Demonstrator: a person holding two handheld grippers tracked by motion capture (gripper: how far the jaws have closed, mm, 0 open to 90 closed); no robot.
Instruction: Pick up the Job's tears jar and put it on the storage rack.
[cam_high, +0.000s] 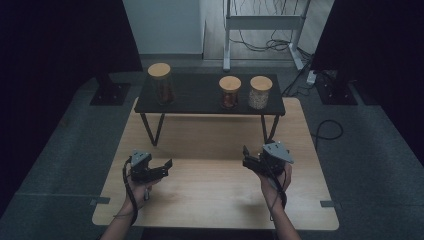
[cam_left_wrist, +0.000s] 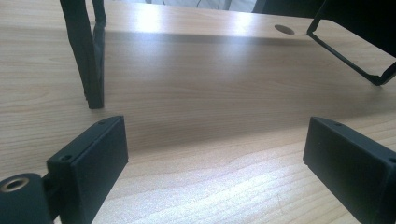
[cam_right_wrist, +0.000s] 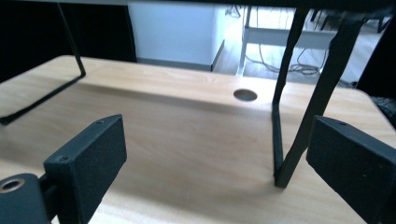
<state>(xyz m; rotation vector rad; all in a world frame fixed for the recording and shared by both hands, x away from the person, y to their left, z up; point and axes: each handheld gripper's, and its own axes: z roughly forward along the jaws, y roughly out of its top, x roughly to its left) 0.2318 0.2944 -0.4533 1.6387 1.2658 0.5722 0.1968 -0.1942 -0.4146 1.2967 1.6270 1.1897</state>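
Three cork-lidded glass jars stand on a low black shelf (cam_high: 200, 100): a tall one with reddish contents (cam_high: 161, 84) at the left, a shorter brown one (cam_high: 229, 92) and one with pale contents (cam_high: 260, 92) at the right. My left gripper (cam_high: 167, 165) hovers low over the wooden table (cam_high: 210, 190) in front of the shelf, open, nothing between its jaws (cam_left_wrist: 215, 158). My right gripper (cam_high: 246, 156) is held at the front right, also open and empty (cam_right_wrist: 215, 163), looking under the shelf past its right leg (cam_right_wrist: 289, 107).
The shelf's black wire legs (cam_high: 152, 129) (cam_high: 267, 129) rest on the table's far half. A round cable hole (cam_right_wrist: 245, 94) sits in the tabletop near the back edge. Behind the table are a white desk frame (cam_high: 262, 22), floor cables and dark curtains.
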